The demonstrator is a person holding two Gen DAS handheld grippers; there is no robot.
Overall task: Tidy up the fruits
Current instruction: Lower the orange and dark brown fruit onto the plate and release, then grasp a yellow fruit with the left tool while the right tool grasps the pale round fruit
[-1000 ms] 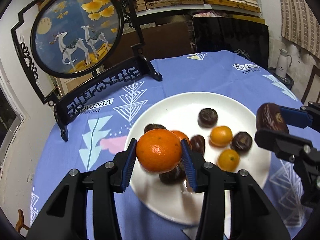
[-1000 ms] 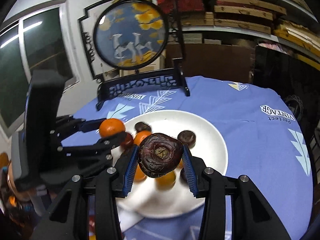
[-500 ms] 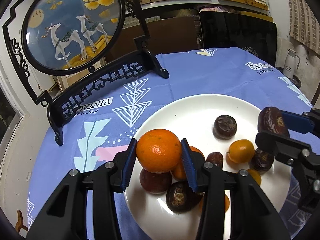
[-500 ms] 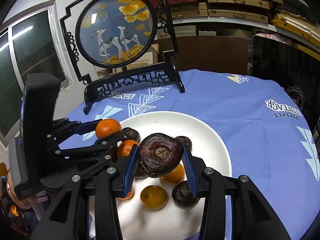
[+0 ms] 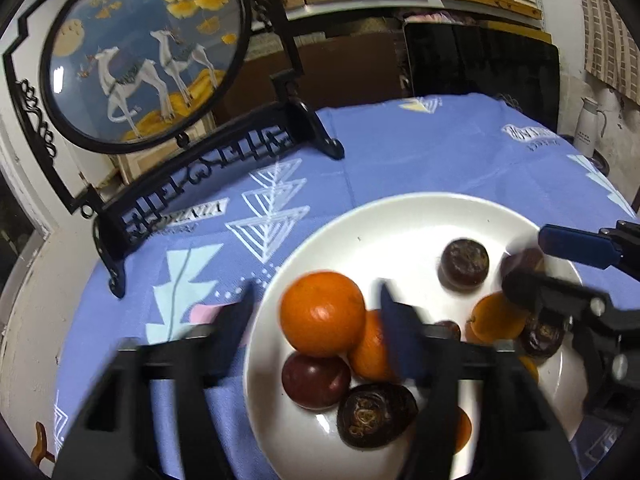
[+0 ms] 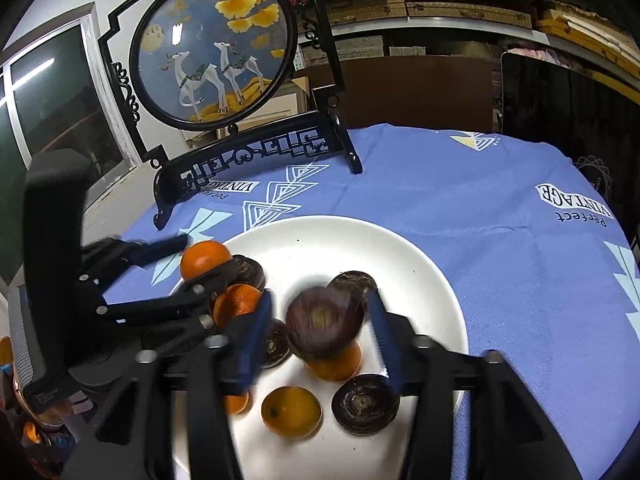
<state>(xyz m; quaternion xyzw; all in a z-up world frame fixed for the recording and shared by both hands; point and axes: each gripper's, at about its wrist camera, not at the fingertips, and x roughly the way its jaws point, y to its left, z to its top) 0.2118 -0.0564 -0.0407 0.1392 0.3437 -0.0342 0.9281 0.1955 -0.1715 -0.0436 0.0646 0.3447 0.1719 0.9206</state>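
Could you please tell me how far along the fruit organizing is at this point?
Done: several oranges and dark fruits already lie on the white plate. In hand: both grippers' jaws have just been opening, the left gripper letting go an orange, the right gripper a dark fruit. Left: withdrawing both; no loose fruit shows elsewhere.

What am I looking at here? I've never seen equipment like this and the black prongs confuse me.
No robot: a person holds a two-finger gripper in each hand, each with a camera looking along its fingers. One picture is the left gripper's view, the other the right gripper's. Each also shows the other gripper at its edge. On the blue tablecloth stand a white plate of oranges and dark brown fruits, and a framed deer picture. Both grippers' jaws have just been opening: the orange and the dark fruit sit loose between the pads, released over the plate.
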